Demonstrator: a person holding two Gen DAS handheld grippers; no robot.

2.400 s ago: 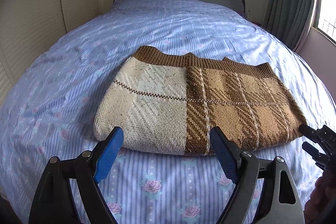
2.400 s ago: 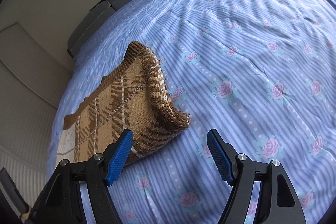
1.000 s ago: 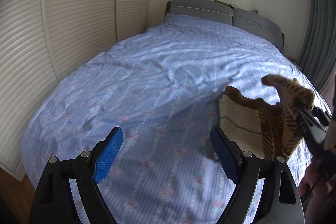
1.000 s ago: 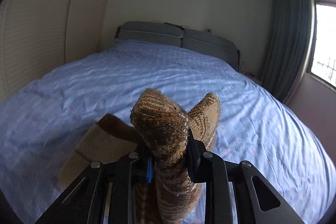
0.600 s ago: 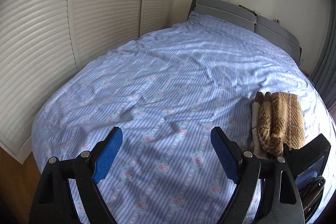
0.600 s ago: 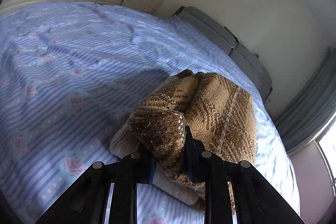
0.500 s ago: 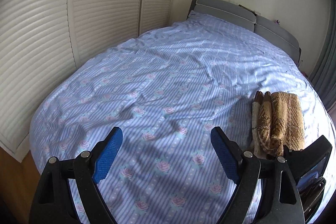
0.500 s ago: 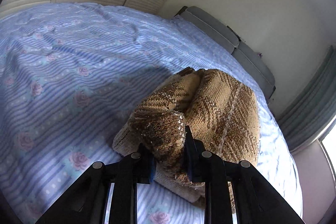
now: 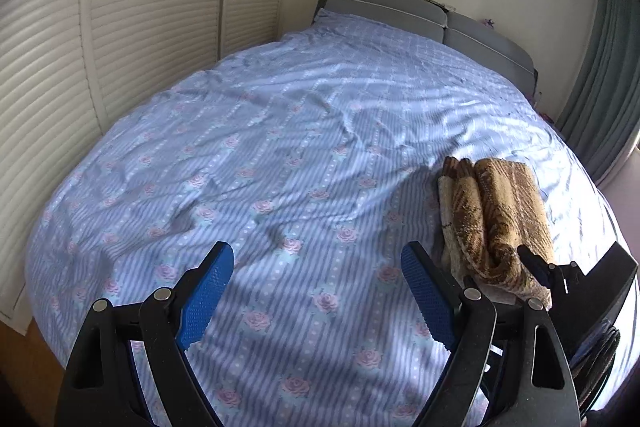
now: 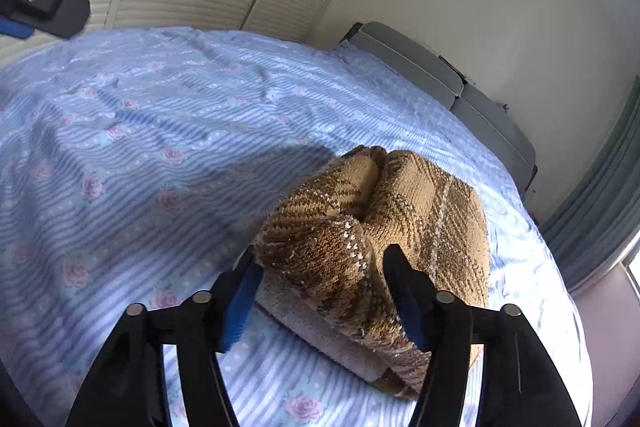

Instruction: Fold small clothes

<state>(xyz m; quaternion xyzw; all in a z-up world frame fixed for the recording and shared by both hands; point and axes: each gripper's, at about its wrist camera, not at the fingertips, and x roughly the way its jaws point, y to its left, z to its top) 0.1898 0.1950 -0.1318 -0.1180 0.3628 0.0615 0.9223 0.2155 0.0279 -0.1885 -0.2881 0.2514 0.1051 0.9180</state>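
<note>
1. Looking along the left gripper (image 9: 318,289), its blue pads stand wide apart with nothing between them, hovering over bare bedsheet (image 9: 256,163). The knitted sweater (image 9: 494,223) lies to the right of this gripper as a narrow folded bundle on the bed, far from the headboard (image 9: 420,15). The right gripper's tip (image 9: 534,267) sits against the bundle's near end.

2. Looking along the right gripper (image 10: 324,291), its jaws are parted around the sweater's (image 10: 400,219) near end; whether the pads touch the knit I cannot tell, but they do not look squeezed on it. The bundle rests on the bedsheet (image 10: 140,155), doubled over in several layers.

3. Judging from this, the folding looks essentially done; what seems left is drawing the right gripper clear and perhaps tidying the bulging near end.
</note>
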